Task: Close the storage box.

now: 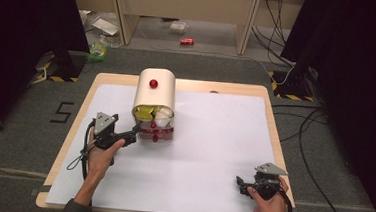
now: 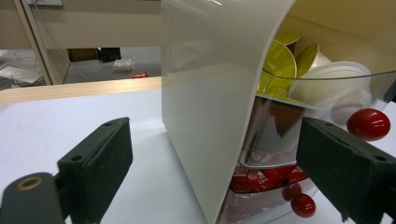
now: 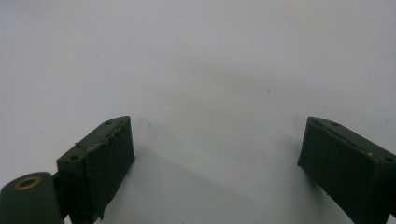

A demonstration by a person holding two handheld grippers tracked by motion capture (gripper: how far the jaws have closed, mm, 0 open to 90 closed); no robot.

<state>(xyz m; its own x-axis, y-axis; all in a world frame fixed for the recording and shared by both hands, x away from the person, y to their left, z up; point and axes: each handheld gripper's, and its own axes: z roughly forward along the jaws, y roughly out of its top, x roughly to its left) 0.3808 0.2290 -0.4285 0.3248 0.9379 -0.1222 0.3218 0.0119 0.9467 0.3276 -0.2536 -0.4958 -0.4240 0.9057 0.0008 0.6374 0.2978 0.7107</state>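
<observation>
A cream box with a rounded top (image 1: 155,91) stands upright at the middle back of the white table (image 1: 214,138), with a red knob (image 1: 153,83) on its top. Its clear front drawer (image 1: 155,129) holds yellow-green capsules (image 2: 280,60), white capsules (image 2: 327,84) and red capsules (image 2: 261,179); a red knob (image 2: 369,124) sits on the clear front. My left gripper (image 1: 135,130) is open, and its jaws straddle the box's front left corner (image 2: 210,140) without touching it. My right gripper (image 1: 240,182) is open and empty over bare white table (image 3: 215,70) at the front right.
The table's wooden rim (image 1: 271,107) shows around the white sheet. Beyond it on the floor lie a red can (image 1: 187,41), plastic wrappers (image 1: 100,47) and cables (image 1: 305,124) at the right. Black curtains (image 1: 358,73) flank both sides.
</observation>
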